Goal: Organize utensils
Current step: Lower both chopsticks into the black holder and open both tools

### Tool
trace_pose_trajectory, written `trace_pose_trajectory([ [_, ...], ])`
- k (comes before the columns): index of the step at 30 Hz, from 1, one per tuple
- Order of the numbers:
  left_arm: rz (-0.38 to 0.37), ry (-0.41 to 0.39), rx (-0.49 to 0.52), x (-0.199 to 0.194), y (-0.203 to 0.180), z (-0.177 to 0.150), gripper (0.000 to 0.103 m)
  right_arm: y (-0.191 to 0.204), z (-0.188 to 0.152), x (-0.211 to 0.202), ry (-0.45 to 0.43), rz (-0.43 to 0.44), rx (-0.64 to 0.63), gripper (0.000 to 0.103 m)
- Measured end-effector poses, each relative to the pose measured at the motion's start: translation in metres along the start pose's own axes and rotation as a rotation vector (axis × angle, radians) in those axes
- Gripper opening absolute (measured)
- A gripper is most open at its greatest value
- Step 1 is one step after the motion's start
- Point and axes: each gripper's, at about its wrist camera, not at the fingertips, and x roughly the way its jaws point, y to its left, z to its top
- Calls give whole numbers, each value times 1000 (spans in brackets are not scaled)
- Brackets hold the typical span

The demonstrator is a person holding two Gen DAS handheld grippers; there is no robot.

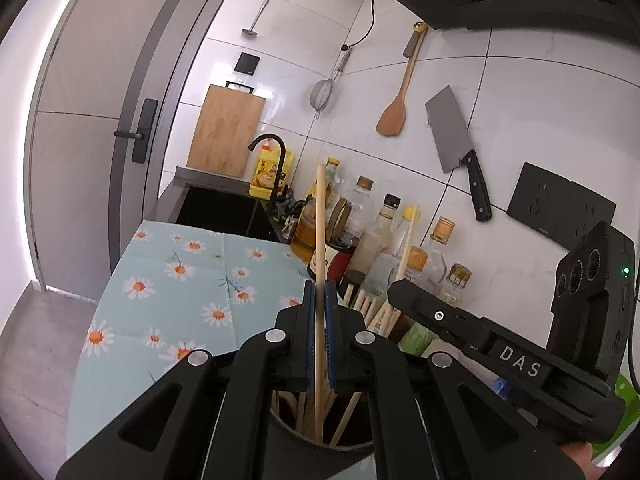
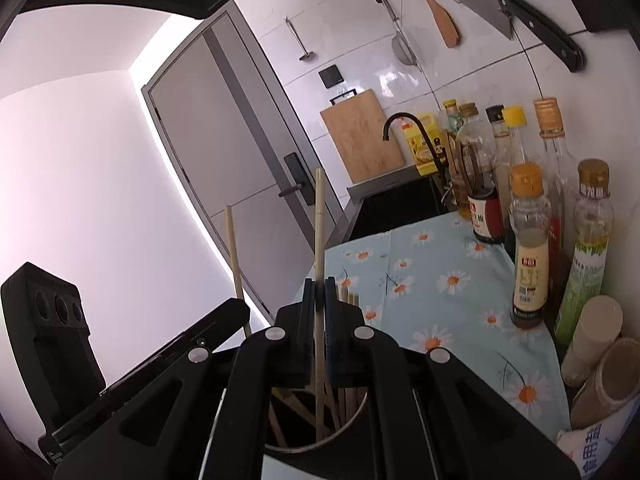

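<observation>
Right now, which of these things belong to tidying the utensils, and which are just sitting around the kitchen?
Part of the job:
- left gripper, shut on a chopstick
- right gripper, shut on another chopstick
- holder with more chopsticks inside

Just lying about:
- bottles
- cleaver
- wooden spatula
- cutting board

Bright daylight — fisheye edges warped, dark vignette, tile glare.

The round dark metal holder (image 1: 320,446) stands on the daisy-print cloth (image 1: 180,288) covering the desk. Glass condiment bottles (image 2: 532,240) line the wall; the black sink (image 1: 224,208) lies beyond the cloth.
</observation>
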Motion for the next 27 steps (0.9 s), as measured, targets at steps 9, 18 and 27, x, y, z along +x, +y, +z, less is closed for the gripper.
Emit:
trace_pose_trajectory([
  [9, 18, 5, 1, -16, -6, -10, 4, 12, -13, -11, 29, 19, -25, 6],
  [18, 53, 17, -8, -38, -16, -13, 18, 15, -13, -35, 25, 3, -1, 20],
  [27, 104, 38, 3, -60, -25, -16, 25, 10, -13, -63, 49, 16, 18, 35],
])
